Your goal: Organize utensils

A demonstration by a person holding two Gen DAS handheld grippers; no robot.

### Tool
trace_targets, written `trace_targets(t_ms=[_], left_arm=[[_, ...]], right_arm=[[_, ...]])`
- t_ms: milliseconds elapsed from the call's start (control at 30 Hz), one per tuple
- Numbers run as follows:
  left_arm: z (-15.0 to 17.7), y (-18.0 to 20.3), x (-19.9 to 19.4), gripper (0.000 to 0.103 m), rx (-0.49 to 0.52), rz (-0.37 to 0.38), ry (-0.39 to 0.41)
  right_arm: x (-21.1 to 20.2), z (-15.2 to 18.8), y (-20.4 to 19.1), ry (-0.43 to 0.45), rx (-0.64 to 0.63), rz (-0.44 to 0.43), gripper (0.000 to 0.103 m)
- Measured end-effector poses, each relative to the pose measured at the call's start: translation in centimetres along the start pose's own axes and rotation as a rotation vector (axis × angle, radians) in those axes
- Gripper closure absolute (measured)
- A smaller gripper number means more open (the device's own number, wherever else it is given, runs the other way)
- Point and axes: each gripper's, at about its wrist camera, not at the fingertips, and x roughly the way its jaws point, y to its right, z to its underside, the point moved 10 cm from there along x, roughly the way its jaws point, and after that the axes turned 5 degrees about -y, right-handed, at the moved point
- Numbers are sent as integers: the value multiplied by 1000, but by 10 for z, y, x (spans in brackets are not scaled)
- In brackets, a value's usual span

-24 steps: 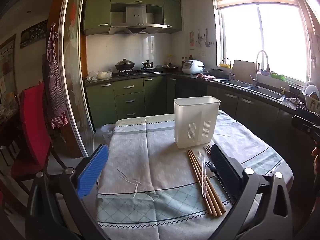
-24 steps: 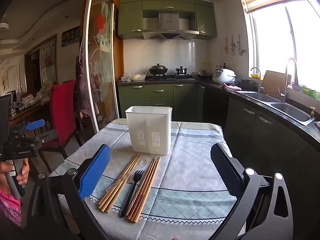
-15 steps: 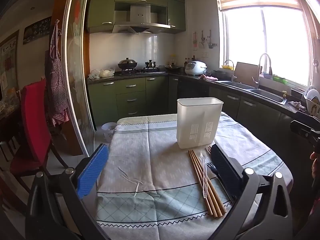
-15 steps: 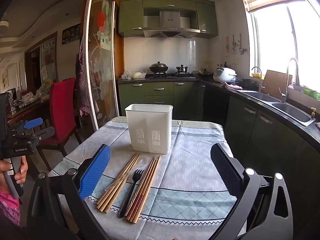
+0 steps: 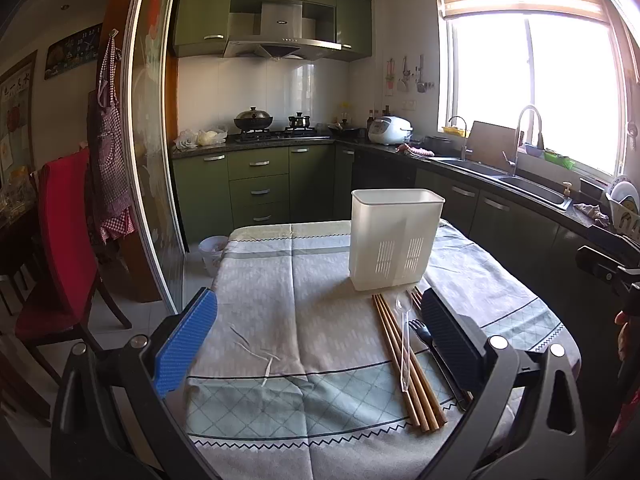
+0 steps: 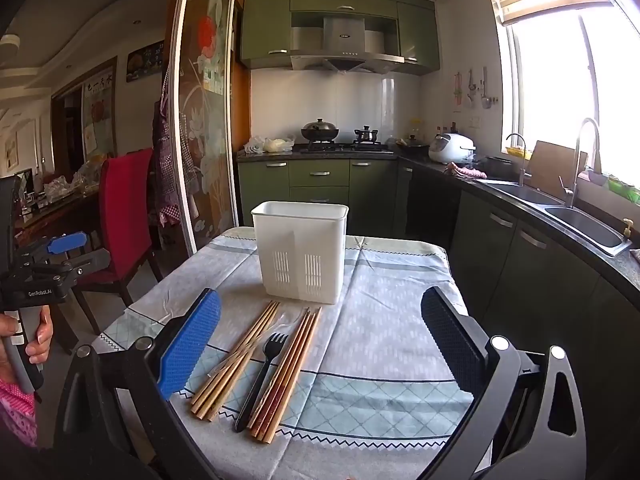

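Observation:
A white plastic utensil holder stands upright on the clothed table; it also shows in the right wrist view. In front of it lie wooden chopsticks, a black plastic fork, a second bundle of chopsticks and a clear plastic spoon. My left gripper is open and empty above the near left part of the table, left of the utensils. My right gripper is open and empty, hovering just above the utensils near the front edge.
A red chair stands left of the table beside a glass sliding door. Green kitchen cabinets, a stove with pots and a sink counter lie behind and to the right. The left hand-held gripper shows at the right wrist view's left edge.
Both grippers have drifted slightly; the holder and utensils sit a little differently in each view. Nothing on the table has moved and both jaws stay open.

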Motion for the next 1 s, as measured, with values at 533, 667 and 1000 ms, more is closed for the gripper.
trace_targets(t_ms=[533,667,1000], left_arm=[[-1,0,-3,6,-3,1,5],[0,1,-2,6,-5,0,4],[3,-1,0,6,-6,5,-2]], right_arm=[[-4,0,-4,-3,-17,4,4],[-2,1,-5,-5,-18,4,4],[2,3,-5,-17,-16,3,4]])
